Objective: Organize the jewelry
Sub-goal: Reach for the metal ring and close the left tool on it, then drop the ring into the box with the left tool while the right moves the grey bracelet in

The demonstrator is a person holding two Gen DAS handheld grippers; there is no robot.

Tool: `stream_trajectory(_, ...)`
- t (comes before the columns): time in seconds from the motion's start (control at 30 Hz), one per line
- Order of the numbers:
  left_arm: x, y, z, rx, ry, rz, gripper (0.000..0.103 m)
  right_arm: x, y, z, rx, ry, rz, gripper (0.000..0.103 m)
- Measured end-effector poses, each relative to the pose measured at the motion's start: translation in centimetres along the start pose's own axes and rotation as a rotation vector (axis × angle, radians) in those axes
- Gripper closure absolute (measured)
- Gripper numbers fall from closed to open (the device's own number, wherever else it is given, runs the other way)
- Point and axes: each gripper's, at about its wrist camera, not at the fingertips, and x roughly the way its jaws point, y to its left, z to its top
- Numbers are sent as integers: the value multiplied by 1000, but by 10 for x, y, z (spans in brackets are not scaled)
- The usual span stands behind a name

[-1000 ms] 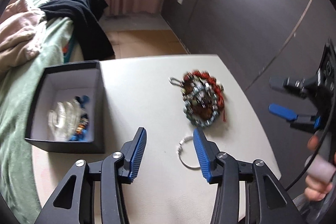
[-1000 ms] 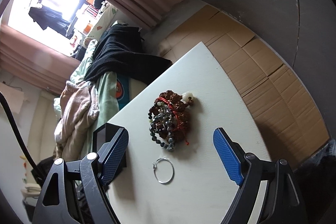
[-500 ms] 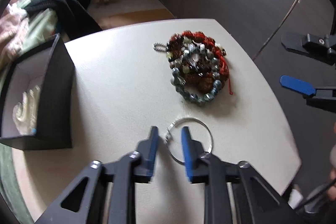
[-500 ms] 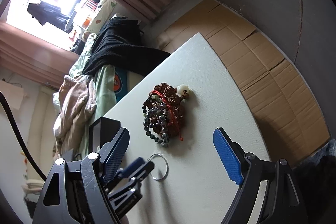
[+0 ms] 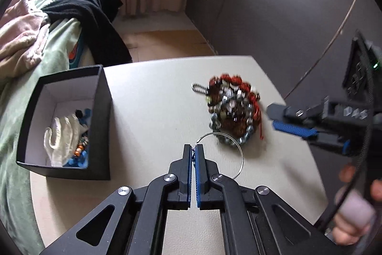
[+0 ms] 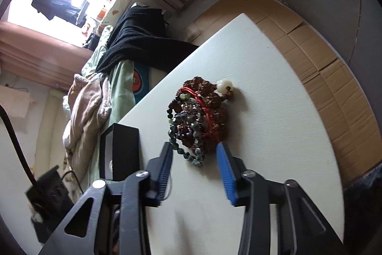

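My left gripper (image 5: 193,148) is shut on a thin silver bangle (image 5: 240,149) and holds it by its left rim, just above the white table (image 5: 152,97). A pile of beaded bracelets (image 5: 232,109), brown, red and grey-blue, lies behind the bangle; it also shows in the right wrist view (image 6: 198,121). My right gripper (image 6: 194,157) is open, its fingers either side of the pile's near edge. It shows at the right of the left wrist view (image 5: 284,117). A black box (image 5: 64,121) at the left holds several pieces of jewelry.
The black box also shows in the right wrist view (image 6: 121,149). A bed with green, pink and black fabric (image 5: 35,35) lies left of the table. Cardboard flooring (image 6: 322,68) and a dark wall (image 5: 274,4) lie beyond the table's far and right edges.
My left gripper closed on the bangle's rim and lifted it. My right gripper narrowed and moved in to the bead pile.
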Motion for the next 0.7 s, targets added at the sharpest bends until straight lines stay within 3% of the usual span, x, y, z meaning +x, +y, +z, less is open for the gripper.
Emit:
stream_trajectory(0.23, -10, 18, 8, -51, -36, -6, 101, 14, 10, 8, -35, -5, 0, 68)
stream_trajectory(0.5, -23, 31, 15, -88, -78, -15, 101, 30, 14, 13, -69, -1, -65, 69)
stream_trajectory(0.6, -28, 36, 17, -100, -94, -16, 101, 34, 16, 14, -75, 5, -97, 78)
stream_trajectory(0.67, -32, 40, 18, -110, -103, -17, 101, 36, 16, 14, -68, 11, -121, 92)
stream_trajectory(0.7, -34, 43, 19, -120, -108, -19, 101, 36, 15, 14, -63, 13, -115, 92)
